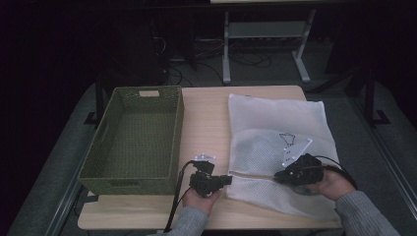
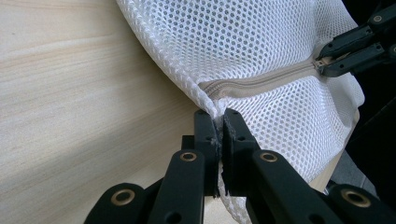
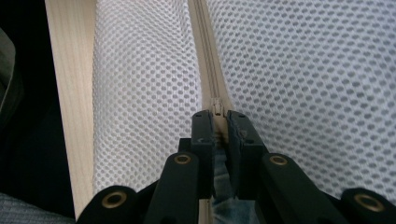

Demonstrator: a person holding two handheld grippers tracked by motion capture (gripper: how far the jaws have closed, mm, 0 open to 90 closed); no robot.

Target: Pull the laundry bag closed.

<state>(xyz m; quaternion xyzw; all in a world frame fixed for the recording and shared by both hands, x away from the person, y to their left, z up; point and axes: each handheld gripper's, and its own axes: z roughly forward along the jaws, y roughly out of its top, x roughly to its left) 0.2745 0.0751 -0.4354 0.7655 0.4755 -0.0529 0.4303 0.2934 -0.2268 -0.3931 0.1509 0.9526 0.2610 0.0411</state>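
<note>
- High view: the wooden table [image 1: 206,113] stood in a dark room; the mesh bag [image 1: 275,128] lay right of the green basket [image 1: 133,137].
- Left gripper view: my left gripper [image 2: 218,122] was clamped on the bag's edge, anchoring it.
- Right gripper view: my right gripper [image 3: 218,122] pinched the zipper pull [image 3: 217,105] to run the zipper [image 3: 205,56].

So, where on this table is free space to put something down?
Bare wood runs between the green basket and the mesh bag, widest toward the far edge. The basket itself lies empty. The near edge is crowded: the left claw and right claw both pinch the bag there.
</note>
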